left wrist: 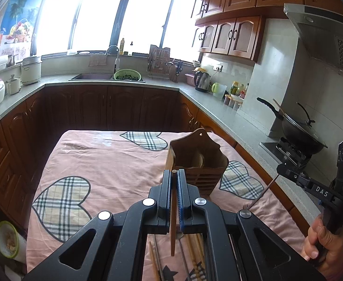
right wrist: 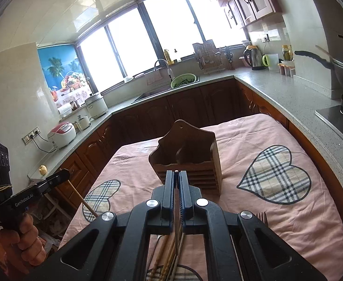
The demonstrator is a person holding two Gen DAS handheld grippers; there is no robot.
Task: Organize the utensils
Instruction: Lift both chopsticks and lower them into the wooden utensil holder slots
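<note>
Both hands are carrying a utensil toward the wooden utensil holder (right wrist: 186, 161), which stands upright on the pink cloth-covered table (right wrist: 288, 222) just ahead of both tools. The left gripper (left wrist: 174, 172) is clamped on a wooden chopstick (left wrist: 173, 222) that hangs down between its pads, tip showing above them. The right gripper (right wrist: 176, 172) is pinched tight on a thin metal-looking utensil (left wrist: 262, 193); what kind I cannot tell. Next, I judge, each piece must be brought over a compartment, tipped upright and released. More chopsticks (right wrist: 166, 255) and a fork (right wrist: 261, 217) lie on the cloth nearby.
</note>
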